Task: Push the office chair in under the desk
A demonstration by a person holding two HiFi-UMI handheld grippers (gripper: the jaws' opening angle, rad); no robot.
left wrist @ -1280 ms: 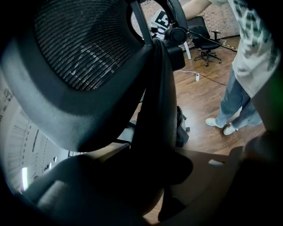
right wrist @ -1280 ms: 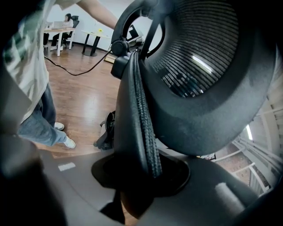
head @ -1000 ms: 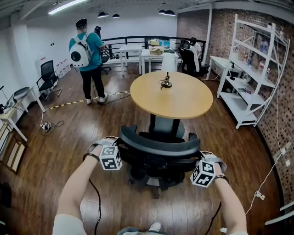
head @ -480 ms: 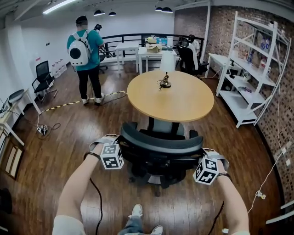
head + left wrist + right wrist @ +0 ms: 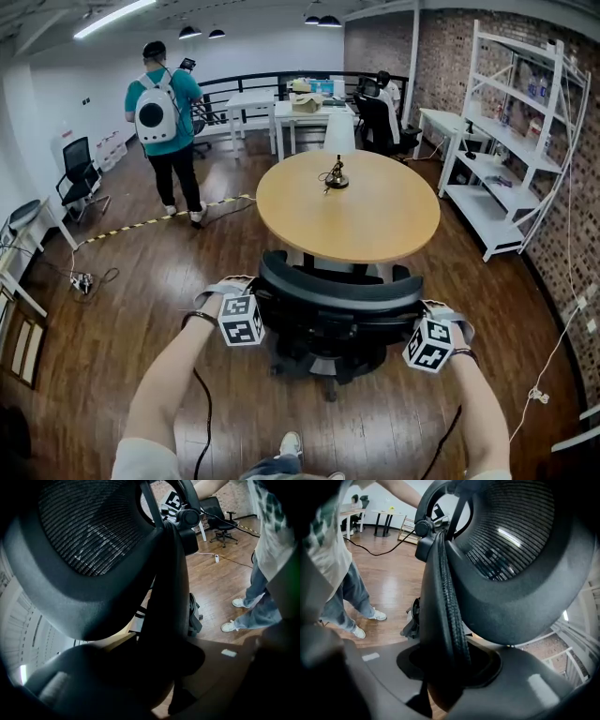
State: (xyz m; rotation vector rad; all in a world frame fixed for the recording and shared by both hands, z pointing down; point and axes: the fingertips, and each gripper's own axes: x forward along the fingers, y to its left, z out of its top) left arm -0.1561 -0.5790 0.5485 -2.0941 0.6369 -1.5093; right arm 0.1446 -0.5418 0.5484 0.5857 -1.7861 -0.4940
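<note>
While L claw (image 5: 251,302) and R claw (image 5: 422,330) each grip one side edge of the office chair backrest (image 5: 337,291), round surface (image 5: 349,211) lies just beyond both claws.

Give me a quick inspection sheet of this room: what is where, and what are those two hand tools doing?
Surface: wooden floor; top of the round desk mostly bare.
Job's things: office chair, its backrest close to the desk's near edge.
Clutter: small dark object on the desk.
Grippers: left gripper and right gripper each clamped on a side edge of the chair's backrest.
Cables: power strip cord on the floor at left; loose cable at right.
Surroundings: person with a white backpack, white shelf, brick wall, white tables behind.
</note>
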